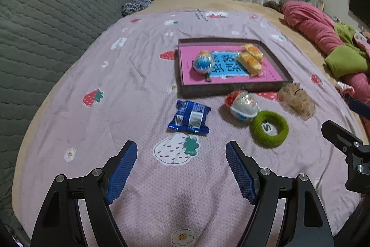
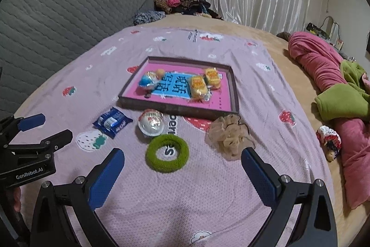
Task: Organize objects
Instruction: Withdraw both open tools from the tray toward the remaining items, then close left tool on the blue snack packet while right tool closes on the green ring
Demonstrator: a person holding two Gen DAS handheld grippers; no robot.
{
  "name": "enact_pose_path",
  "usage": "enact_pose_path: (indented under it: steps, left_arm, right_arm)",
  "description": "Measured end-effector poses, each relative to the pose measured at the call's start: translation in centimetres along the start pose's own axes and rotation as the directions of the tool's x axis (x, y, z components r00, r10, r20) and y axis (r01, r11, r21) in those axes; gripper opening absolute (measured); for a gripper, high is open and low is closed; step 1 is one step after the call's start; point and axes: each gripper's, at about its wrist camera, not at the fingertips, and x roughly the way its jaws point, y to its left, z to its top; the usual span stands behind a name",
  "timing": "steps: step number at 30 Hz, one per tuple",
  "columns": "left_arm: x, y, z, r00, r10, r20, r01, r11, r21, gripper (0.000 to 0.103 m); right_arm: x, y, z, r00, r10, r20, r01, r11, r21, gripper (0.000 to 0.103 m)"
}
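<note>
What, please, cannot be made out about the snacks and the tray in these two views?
- Blue snack packet: label too small in both views.
- Tray print: partly covered by the yellow snack packs; blurred.
- Foil egg: glare hides its wrapper print.

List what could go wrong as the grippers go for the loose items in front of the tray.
1. The egg-shaped toy touches the green ring; closing the right gripper on the ring may roll the egg away.
2. The blue snack packet lies flat on soft bedding; the left gripper could pinch the sheet with it.
3. The beige scrunchie is floppy and may snag on the tray wall.
</note>
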Motion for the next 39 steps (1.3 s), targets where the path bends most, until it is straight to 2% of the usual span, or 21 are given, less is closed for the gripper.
enact_pose_path:
  steps: [9,26,39]
  left_arm:
    - [3.1,0.1,-0.6,1.000,-0.007,-0.025,0.007,1.000,0.007,0.080]
    - [8.0,-0.5,0.8,0.997,-0.015,-0.071,0.016,1.000,0.008,0.080]
    - [11.3,-1.1,1.8,0.995,-0.037,-0.090,0.039,0.999,0.020,0.080]
  right_arm:
    - [3.1,-0.4,-0.9,0.999,-0.011,-0.033,0.012,1.000,0.014,0.102]
    - [7.3,-1.3,-1.7,0.995,-0.018,-0.101,0.023,0.999,0.044,0.102]
    - [10.9,-1.7,-1.4,0.986,-0.058,-0.154,0.069,0.995,0.068,0.102]
